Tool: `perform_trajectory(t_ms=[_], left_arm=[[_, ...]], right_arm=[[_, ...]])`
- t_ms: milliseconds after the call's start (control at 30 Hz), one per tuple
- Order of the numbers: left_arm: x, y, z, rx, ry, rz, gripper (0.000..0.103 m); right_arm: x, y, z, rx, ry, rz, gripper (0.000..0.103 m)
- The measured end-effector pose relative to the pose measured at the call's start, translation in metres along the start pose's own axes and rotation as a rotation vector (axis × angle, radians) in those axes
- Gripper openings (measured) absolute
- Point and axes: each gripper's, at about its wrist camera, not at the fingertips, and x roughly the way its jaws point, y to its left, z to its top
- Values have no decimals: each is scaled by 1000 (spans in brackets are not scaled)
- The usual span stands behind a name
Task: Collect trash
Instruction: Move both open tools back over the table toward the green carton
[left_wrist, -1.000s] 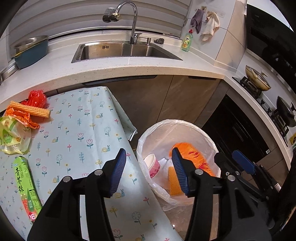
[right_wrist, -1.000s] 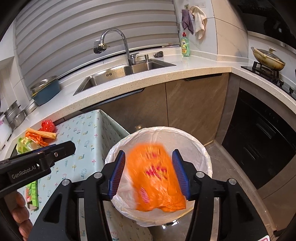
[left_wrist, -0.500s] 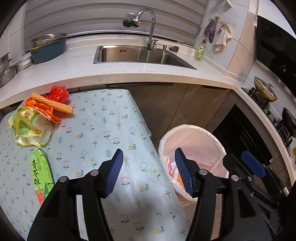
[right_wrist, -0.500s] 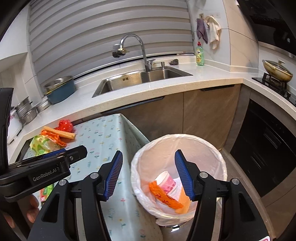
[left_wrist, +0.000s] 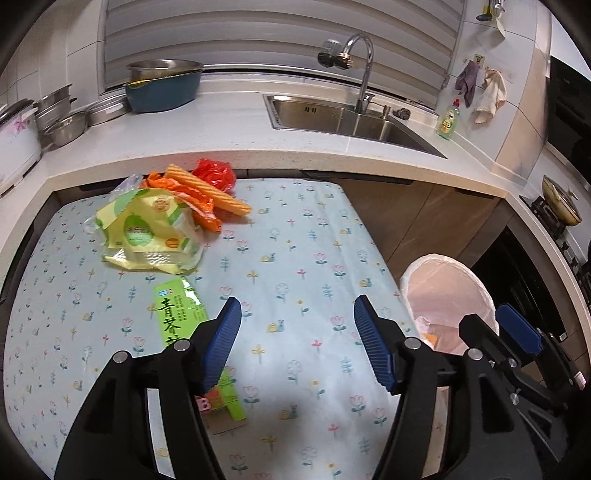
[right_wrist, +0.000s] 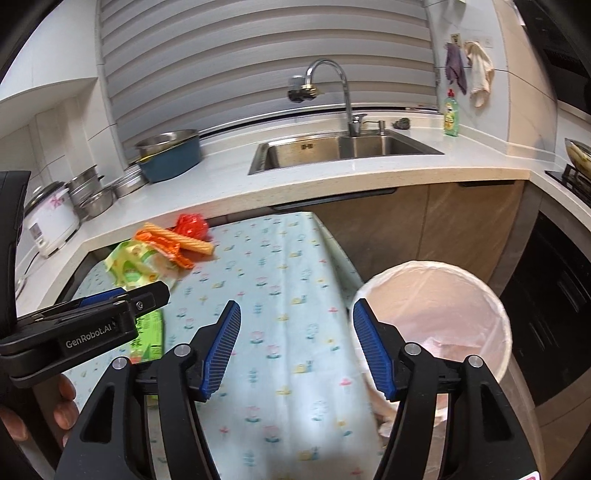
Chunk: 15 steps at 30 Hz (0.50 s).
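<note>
Trash lies on the flowered tablecloth (left_wrist: 303, 258): a green tea carton (left_wrist: 177, 314), a yellow-green snack bag (left_wrist: 147, 232), an orange wrapper (left_wrist: 195, 206), a ridged orange wafer stick (left_wrist: 207, 188) and a red crumpled bag (left_wrist: 216, 173). My left gripper (left_wrist: 297, 347) is open and empty above the cloth, just right of the carton. My right gripper (right_wrist: 295, 347) is open and empty between the table and the white-lined trash bin (right_wrist: 436, 314). The bin also shows in the left wrist view (left_wrist: 447, 295). The left gripper shows in the right wrist view (right_wrist: 110, 317).
A white counter (left_wrist: 221, 136) with a sink (left_wrist: 347, 118), tap, blue basin (left_wrist: 162, 92) and steel pots runs behind the table. A stove with a pan (left_wrist: 559, 199) stands at the right. Wooden cabinets (right_wrist: 424, 229) are behind the bin.
The orange bag left my right gripper and fell into the bin. Both grippers then swung left from the bin toward the table, and the trash pile has come closer to centre.
</note>
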Motion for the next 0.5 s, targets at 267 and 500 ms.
perform_trajectory(t_ms=[267, 500], left_arm=[[-10, 67, -11, -24, 21, 90, 62], [-17, 112, -19, -33, 25, 142, 66]], right_arm=[[13, 56, -12, -53, 42, 61, 63], [25, 98, -28, -75, 87, 114, 69]])
